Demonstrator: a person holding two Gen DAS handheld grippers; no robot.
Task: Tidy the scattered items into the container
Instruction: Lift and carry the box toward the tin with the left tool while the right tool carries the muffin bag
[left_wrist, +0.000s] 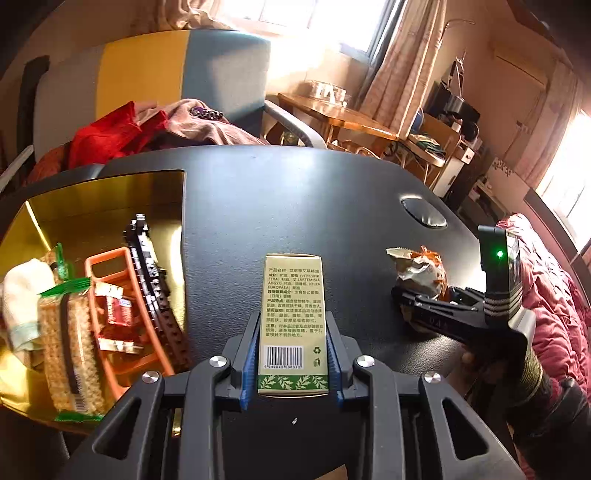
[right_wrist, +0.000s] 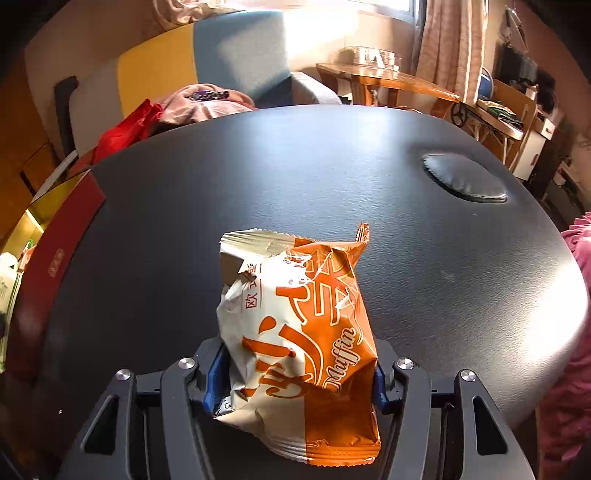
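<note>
My left gripper (left_wrist: 292, 323) is shut on a tall beige box (left_wrist: 293, 291) with green leaf print and a barcode, held above the black table (left_wrist: 295, 192). To its left lies the gold-lined container (left_wrist: 110, 195), holding a biscuit pack (left_wrist: 68, 332), an orange tray (left_wrist: 123, 258) with red sachets, a black brick strip (left_wrist: 155, 280) and a white cloth (left_wrist: 22, 295). My right gripper (right_wrist: 297, 365) has its blue pads against both sides of an orange-and-white muffin packet (right_wrist: 295, 314) on the table. From the left wrist view that gripper (left_wrist: 424, 306) and packet (left_wrist: 421, 269) are at the right.
The container's red outer wall (right_wrist: 55, 258) shows at the far left in the right wrist view. A round padded dimple (right_wrist: 465, 181) sits in the table's far right. Clothes (left_wrist: 122, 133) are piled on a chair behind the table; a pink blanket (left_wrist: 554, 295) lies at the right.
</note>
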